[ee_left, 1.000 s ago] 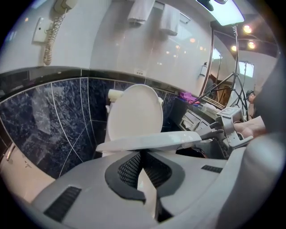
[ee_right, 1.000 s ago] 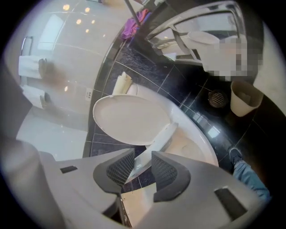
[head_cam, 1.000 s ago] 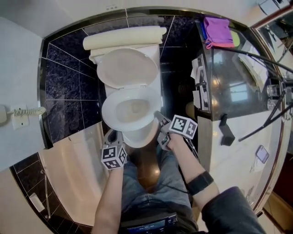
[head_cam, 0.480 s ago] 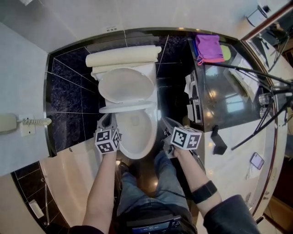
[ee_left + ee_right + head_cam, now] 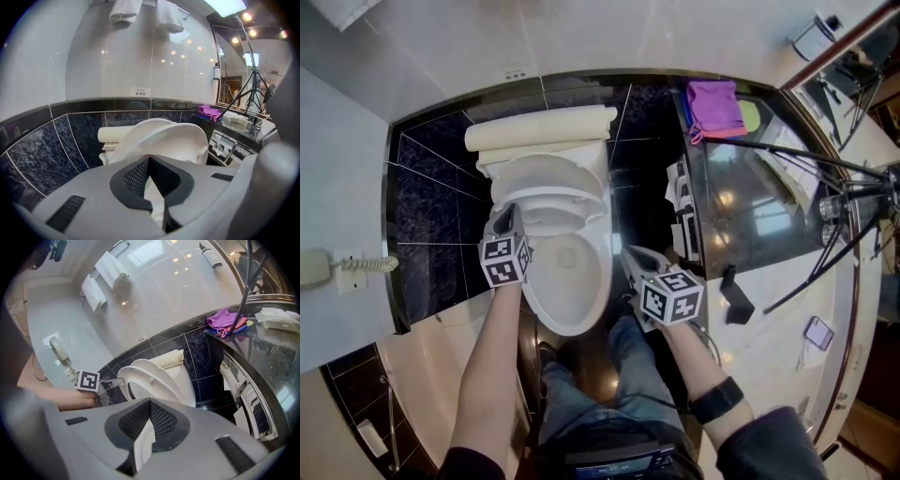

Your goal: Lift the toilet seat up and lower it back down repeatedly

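Dark marbled wall tiles [image 5: 431, 187] beneath a glossy white wall [image 5: 581, 37]

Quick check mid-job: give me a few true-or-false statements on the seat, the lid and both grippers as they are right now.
1. The toilet seat lies flat on the bowl. False: it is tilted partway up, between bowl and lid.
2. The lid stands up against the tank. True.
3. The right gripper grips the seat. False: it is shut on nothing, to the right of the bowl.
4. The left gripper is at the seat's left edge. True.
5. A purple cloth lies on the counter. True.
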Demonstrator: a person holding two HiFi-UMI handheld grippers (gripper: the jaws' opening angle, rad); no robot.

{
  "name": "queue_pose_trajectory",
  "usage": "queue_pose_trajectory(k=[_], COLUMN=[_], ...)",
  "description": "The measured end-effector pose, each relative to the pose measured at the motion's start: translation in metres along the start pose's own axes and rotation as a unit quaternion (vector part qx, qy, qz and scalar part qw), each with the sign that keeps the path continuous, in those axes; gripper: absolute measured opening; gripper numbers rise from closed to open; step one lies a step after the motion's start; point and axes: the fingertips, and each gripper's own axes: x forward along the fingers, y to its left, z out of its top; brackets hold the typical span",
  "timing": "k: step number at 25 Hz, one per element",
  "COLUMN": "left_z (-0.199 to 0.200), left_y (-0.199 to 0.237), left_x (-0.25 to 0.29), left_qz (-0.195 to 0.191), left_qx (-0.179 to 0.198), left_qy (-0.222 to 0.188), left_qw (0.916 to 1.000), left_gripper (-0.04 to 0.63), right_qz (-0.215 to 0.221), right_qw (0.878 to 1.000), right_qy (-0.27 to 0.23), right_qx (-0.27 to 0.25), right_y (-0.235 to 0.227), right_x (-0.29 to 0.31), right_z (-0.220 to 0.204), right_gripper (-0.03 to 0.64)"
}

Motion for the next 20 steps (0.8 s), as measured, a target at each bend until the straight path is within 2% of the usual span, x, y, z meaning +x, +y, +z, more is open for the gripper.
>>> queue_pose_trajectory(k=[5, 9, 15, 20], left_z=[0.008, 0.018, 0.031, 0.042], left_y=[0.002, -0.005, -0.022, -0.028], left_x=[0.005, -0.010, -0.076, -0.150], left_qz=[-0.002, -0.008, -0.022, -0.031], left_qx=[-0.012, -0.005, 0.023, 0.028], left_qy=[0.001, -0.006, -0.020, -0.039], left_qw=[0.9999, 0.9999, 0.9993, 0.9984], left_gripper=[0.000, 0.000, 0.000, 0.000], right_qz=[-0.006, -0.006, -0.015, -0.019], right_qw=[0.999, 0.999, 0.996, 0.993], right_qy=[-0.002, -0.003, -0.009, -0.024], right_qx=[-0.034, -0.052, -0.084, -0.111], right_y=[0.002, 0.007, 0.029, 0.061], right_x=[-0.003, -0.006, -0.021, -0.045], right_z=[0.009, 0.012, 0.018, 0.024], right_gripper=[0.015, 0.015, 0.015, 0.015])
